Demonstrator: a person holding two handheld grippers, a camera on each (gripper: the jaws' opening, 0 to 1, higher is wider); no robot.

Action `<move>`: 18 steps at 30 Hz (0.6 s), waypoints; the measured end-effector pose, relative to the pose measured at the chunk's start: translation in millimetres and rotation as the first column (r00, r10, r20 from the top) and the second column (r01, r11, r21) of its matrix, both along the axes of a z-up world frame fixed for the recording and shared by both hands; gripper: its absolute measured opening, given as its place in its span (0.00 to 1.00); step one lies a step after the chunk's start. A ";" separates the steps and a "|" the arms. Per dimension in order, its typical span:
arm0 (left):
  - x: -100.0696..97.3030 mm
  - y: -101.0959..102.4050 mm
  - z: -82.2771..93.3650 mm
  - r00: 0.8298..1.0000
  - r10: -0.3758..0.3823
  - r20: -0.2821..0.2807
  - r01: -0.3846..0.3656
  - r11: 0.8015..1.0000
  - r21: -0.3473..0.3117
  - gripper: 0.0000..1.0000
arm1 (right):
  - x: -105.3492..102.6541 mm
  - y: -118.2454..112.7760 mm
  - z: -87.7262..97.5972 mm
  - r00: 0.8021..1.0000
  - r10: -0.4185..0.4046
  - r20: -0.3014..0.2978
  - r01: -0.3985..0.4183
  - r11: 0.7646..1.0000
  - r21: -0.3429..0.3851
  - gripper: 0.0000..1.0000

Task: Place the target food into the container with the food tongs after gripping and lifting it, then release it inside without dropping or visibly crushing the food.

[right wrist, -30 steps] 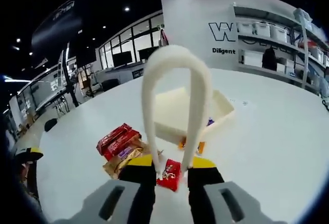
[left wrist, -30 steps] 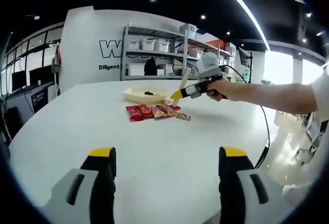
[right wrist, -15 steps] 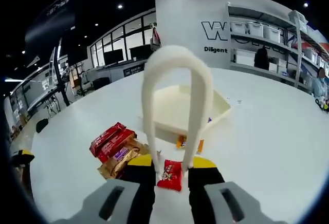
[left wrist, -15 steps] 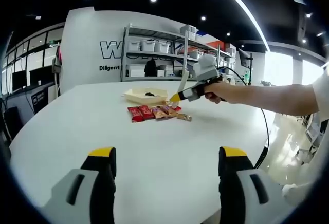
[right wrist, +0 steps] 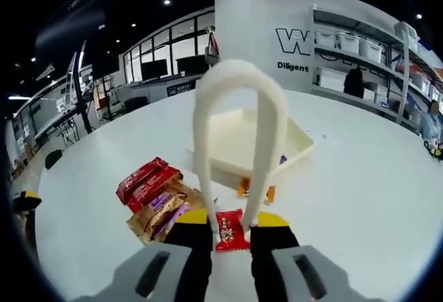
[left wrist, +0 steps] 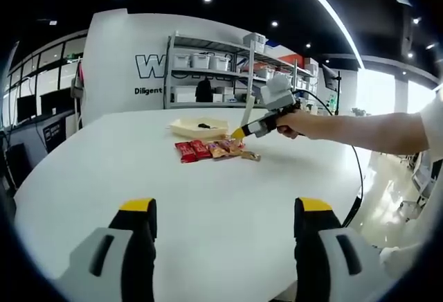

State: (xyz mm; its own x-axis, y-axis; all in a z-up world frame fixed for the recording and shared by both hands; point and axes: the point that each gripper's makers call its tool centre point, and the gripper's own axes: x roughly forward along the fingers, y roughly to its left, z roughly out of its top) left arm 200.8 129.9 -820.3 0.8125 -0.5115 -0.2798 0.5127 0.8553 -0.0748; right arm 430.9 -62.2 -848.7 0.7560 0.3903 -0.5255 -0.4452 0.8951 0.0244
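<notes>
The white table (right wrist: 360, 198) carries a shallow cream tray (right wrist: 294, 151). The right gripper (right wrist: 230, 227) has moved little since a second ago; its jaws stay narrow, clamped on the white tongs (right wrist: 239, 91). The red packet (right wrist: 229, 231), in front of the tray, now sits between the tong tips. Red and gold snack bars (right wrist: 154, 194) lie left of the tray. The left gripper (left wrist: 225, 213) stays low, jaws wide, far from the tray.
</notes>
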 end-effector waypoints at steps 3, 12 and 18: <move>0.1 0.3 -0.9 1.000 0.000 -0.001 0.000 1.000 0.003 0.80 | 0.7 0.2 -0.1 1.000 -0.001 -0.007 0.001 1.000 0.006 0.12; -0.4 2.2 -3.6 1.000 0.005 -0.005 -0.005 1.000 -0.001 0.80 | 3.2 -4.3 4.1 0.999 -0.026 -0.019 0.028 0.997 0.067 0.12; 0.8 5.4 -11.0 1.000 0.010 -0.020 -0.010 1.000 0.001 0.80 | 2.9 -7.6 15.7 1.000 -0.023 0.009 0.022 0.997 0.078 0.12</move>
